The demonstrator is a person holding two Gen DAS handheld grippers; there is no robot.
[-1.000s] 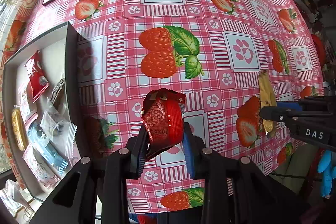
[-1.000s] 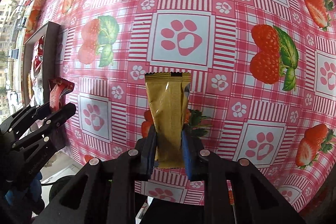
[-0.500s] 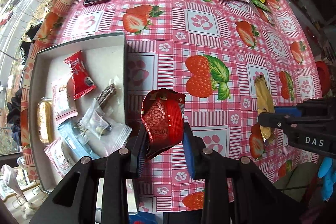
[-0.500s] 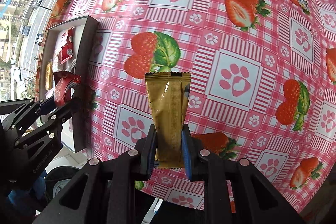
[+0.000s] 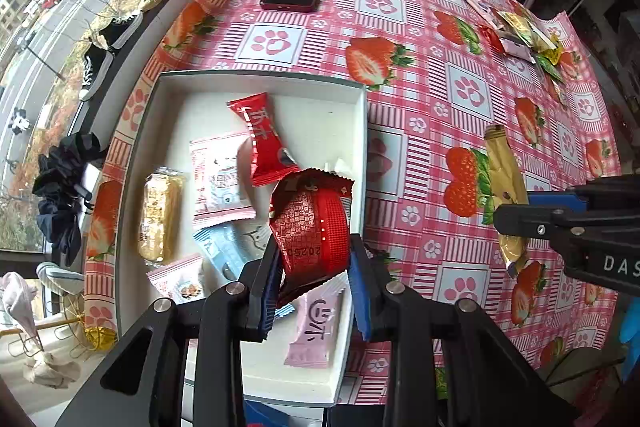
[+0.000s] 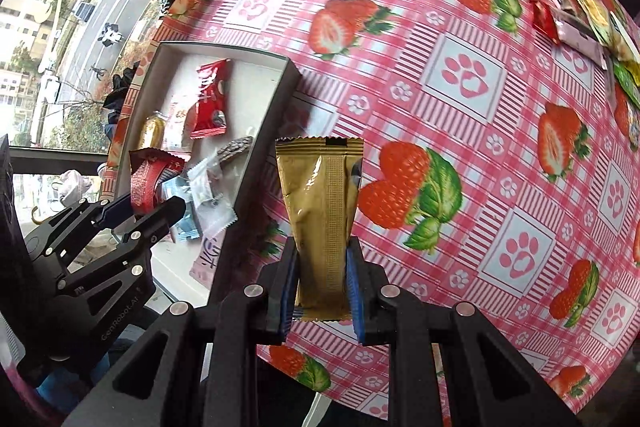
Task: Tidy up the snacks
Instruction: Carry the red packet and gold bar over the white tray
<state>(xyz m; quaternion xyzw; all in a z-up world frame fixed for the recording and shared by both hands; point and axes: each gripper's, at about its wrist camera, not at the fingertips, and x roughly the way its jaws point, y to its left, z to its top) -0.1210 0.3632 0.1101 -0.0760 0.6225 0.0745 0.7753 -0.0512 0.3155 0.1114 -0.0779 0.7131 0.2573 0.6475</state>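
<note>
The left claw [image 5: 314, 279] has moved from over the bench to above the white tray [image 5: 362, 147], pinching a red packet [image 5: 310, 227]. Beside the tray, the right claw [image 6: 322, 285] pinches a gold packet [image 6: 322, 211].

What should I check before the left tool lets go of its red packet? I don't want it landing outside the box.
1. Left tool grips the red packet: ok, pinched between both fingers.
2. Red packet is over the white box: ok in the left wrist view, though it sits close to the box's right wall.
3. Free floor in the box under the packet: not ok; a pink sachet and a blue packet lie there, so it would land on them.
4. Height above the box floor: cannot tell.
5. Right tool holds the gold packet away from the box: ok, it is over the tablecloth.
</note>
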